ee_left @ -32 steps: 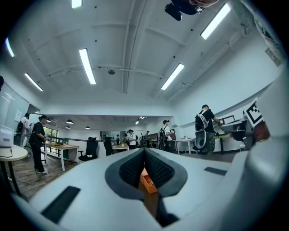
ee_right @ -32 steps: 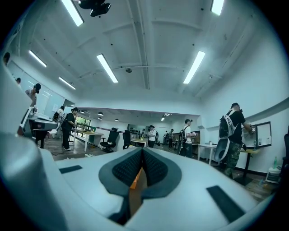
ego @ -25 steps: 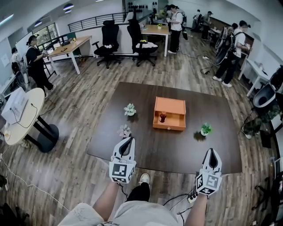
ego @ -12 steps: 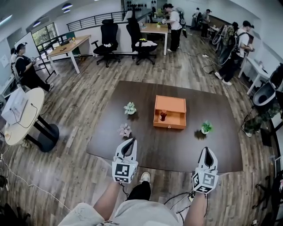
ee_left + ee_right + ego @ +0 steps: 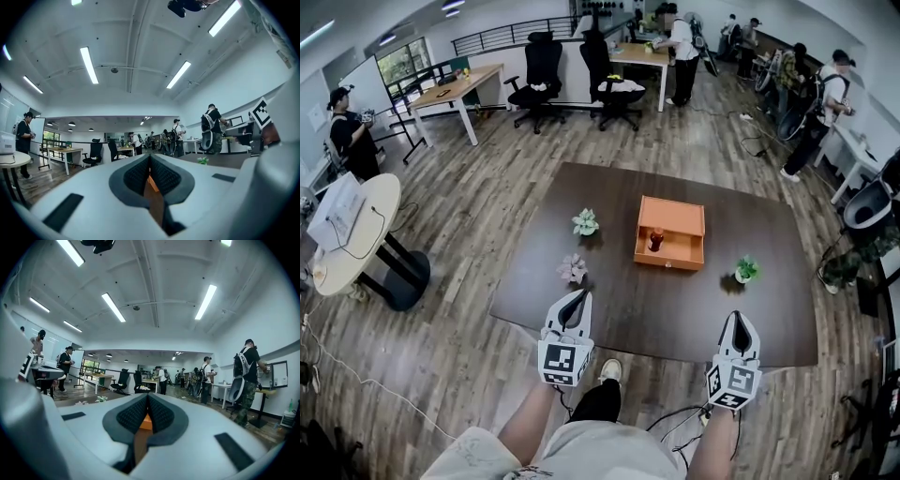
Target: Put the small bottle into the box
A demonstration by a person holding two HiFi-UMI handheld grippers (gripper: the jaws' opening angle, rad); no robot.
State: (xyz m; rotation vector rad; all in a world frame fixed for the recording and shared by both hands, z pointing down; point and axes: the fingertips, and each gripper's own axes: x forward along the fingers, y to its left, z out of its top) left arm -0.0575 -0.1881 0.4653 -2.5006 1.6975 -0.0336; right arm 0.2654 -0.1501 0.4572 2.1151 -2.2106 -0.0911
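Note:
An orange box [image 5: 670,232] lies open on the dark table [image 5: 609,309], past its middle. The small dark bottle [image 5: 656,241] stands upright inside the box near its left wall. My left gripper [image 5: 577,298] hovers at the table's near edge, shut with nothing between its pads. My right gripper [image 5: 738,322] is at the near edge further right, also shut and empty. Both point level toward the box, well short of it. In the left gripper view the pads of the left gripper [image 5: 150,157] meet. In the right gripper view those of the right gripper [image 5: 148,397] meet, with the box [image 5: 146,420] showing beyond them.
Three small potted plants stand on the table: one [image 5: 586,222] left of the box, one [image 5: 573,268] near my left gripper, one [image 5: 746,270] right of the box. A round white table [image 5: 347,234] stands at the left. Office chairs [image 5: 542,70], desks and several people fill the far room.
My right gripper has drifted a little left and toward me along the table's near edge. The head view has shifted slightly. The left gripper, bottle and box stay put.

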